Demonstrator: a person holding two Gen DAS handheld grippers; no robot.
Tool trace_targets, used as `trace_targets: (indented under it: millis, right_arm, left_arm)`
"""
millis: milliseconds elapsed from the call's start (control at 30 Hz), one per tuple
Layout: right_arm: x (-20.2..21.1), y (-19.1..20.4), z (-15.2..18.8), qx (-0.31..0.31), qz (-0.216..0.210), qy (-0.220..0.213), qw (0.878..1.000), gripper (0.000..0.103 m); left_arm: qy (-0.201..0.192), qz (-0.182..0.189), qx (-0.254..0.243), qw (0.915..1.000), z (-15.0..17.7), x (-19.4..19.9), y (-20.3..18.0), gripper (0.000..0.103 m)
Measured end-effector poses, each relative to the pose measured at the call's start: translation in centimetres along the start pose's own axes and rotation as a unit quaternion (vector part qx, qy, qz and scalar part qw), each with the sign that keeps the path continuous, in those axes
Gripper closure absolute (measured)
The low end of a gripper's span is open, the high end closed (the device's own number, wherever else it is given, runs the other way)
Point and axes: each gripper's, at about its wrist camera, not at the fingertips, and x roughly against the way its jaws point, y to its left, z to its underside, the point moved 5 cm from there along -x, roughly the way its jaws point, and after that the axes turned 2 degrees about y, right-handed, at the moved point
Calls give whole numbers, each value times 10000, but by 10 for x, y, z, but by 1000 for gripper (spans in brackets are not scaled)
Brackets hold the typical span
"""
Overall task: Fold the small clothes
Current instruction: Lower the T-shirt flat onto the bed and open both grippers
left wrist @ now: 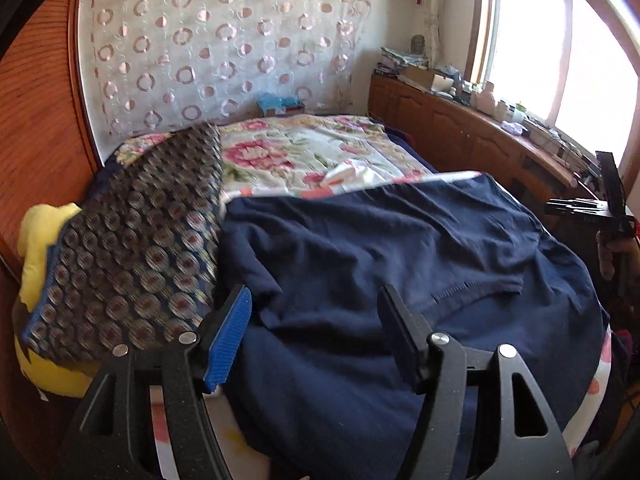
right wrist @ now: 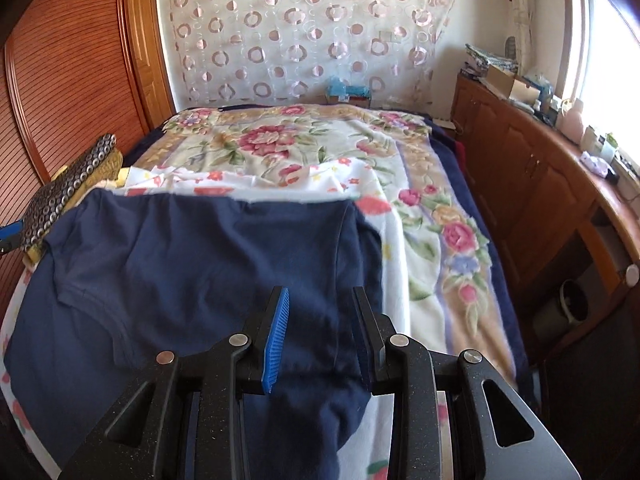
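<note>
A navy T-shirt (left wrist: pixel 380 248) lies spread and wrinkled across the near end of the bed, with its hem towards the far side. My left gripper (left wrist: pixel 314 290) hovers over its near left part, jaws wide apart, nothing pinched between the blue pads. In the right wrist view the same shirt (right wrist: pixel 192 256) fills the foreground. My right gripper (right wrist: pixel 320 292) stands over its near right part with a narrower gap, the cloth showing between the fingers but not clamped. Part of the right gripper (left wrist: pixel 600 208) also shows at the left wrist view's right edge.
The bed carries a floral blanket (right wrist: pixel 304 148) and a white flowered sheet (right wrist: pixel 248 178) under the shirt. A dark patterned cloth (left wrist: pixel 136 240) on a yellow plush (left wrist: pixel 38 240) sits at the left. A wooden wardrobe (right wrist: pixel 72 80) stands left, a cluttered wooden cabinet (right wrist: pixel 532 184) right.
</note>
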Motion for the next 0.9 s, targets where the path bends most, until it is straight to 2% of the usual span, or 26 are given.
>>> trace_targets:
  millis: [133,300,433,533,567,700,767,900]
  right_arm:
    - [-17,-6,21,-134,-129,204,9996,71]
    - [-33,-10,25,-251,-123,355,9990,71]
    - [-25,-10,22,-145,-26,253,9996,71]
    - [-23,-11,23,-96,35,219,9997,71]
    - [-23,-12,25,-98,33,216,9997,71]
    - [-21,-16,29,-166,-31,204,9996,70]
    - [-20,-20,33,-219,-51,207,9995,64]
    - [-16,-26,40,-337,-197,177,9991,64]
  left_arm:
    - [288,102,-78,9995,22,-21,-16,37]
    - [579,59,-102,9983,40,-42,-19,37]
    - [750,31,-70,9972,48,-48,-18,37]
    - [734,-35,-151,9972,51,-48,-20,35]
    - [736,-60,-179,9971,52,-48,-21,30]
    - [751,-180,-271,9966,54,-52,-27,29]
    - [777,-153,-262,9965,55,-52,-26,22]
    - [785,-160,-285,9964,55,-51,-27,21]
